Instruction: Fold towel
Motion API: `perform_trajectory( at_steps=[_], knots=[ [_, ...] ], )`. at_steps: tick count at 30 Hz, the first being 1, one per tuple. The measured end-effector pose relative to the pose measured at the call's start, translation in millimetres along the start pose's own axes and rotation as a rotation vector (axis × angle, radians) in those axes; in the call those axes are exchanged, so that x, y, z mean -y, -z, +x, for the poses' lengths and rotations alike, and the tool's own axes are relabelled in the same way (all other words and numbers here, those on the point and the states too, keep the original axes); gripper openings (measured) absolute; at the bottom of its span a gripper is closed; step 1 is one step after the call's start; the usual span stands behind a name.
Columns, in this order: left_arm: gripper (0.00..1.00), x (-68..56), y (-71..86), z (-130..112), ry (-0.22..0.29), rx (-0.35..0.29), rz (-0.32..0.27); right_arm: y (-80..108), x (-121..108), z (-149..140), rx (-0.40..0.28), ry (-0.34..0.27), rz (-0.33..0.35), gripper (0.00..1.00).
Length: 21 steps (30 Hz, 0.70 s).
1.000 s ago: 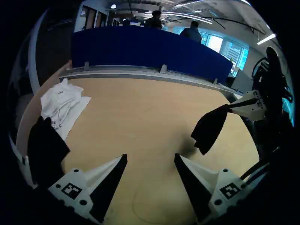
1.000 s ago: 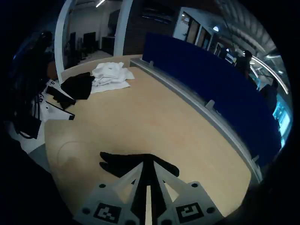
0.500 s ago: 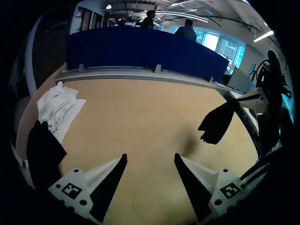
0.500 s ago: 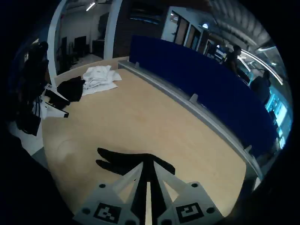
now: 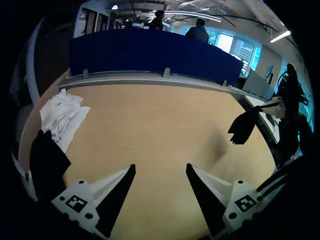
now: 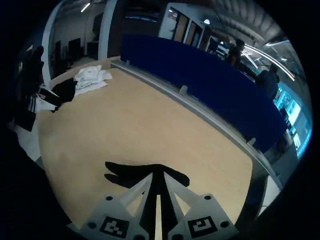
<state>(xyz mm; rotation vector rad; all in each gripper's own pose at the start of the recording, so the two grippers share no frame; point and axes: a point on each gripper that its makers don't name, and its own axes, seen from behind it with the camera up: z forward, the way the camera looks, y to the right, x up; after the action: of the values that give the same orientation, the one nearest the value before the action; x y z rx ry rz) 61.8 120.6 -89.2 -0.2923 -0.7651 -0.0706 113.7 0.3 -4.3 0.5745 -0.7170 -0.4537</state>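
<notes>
Bench [image 5: 152, 120], left edge: white towels [image 5: 62, 116], piled; black cloth [image 5: 46, 160] beside them, probably stock awaiting folding.
Your left tool [image 5: 160, 176]: fingers apart, empty, free to take a corner.
Right edge: black towel [image 5: 242, 126], hanging clear of the bench, clamped in your right tool [image 6: 158, 178] so it drapes.

A divider [image 5: 152, 54] runs along the tabletop's [image 5: 160, 120] far edge. Near the far left corner lies a pile of cloths [image 5: 62, 114]. Another cloth [image 5: 46, 160] lies just before it on the left edge, touching it. The towel [image 5: 243, 127] hangs from the right gripper [image 5: 262, 108] over the right edge. The left gripper [image 5: 160, 165] is over the near edge.
</notes>
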Motion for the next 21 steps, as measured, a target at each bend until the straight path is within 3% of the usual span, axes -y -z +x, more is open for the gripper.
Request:
perform_trajectory(
  at_steps=[14,21],
  knots=[
    [0.94,-10.3,-1.1,0.7,-0.001,0.013,0.02,20.5,-70.0,-65.5,0.052,-0.05,-0.043,0.04],
    [0.94,-14.8,-3.0,3.8,0.001,0.016,0.027,23.2,-92.4,-81.9,0.06,-0.073,-0.055,0.04]
  ],
)
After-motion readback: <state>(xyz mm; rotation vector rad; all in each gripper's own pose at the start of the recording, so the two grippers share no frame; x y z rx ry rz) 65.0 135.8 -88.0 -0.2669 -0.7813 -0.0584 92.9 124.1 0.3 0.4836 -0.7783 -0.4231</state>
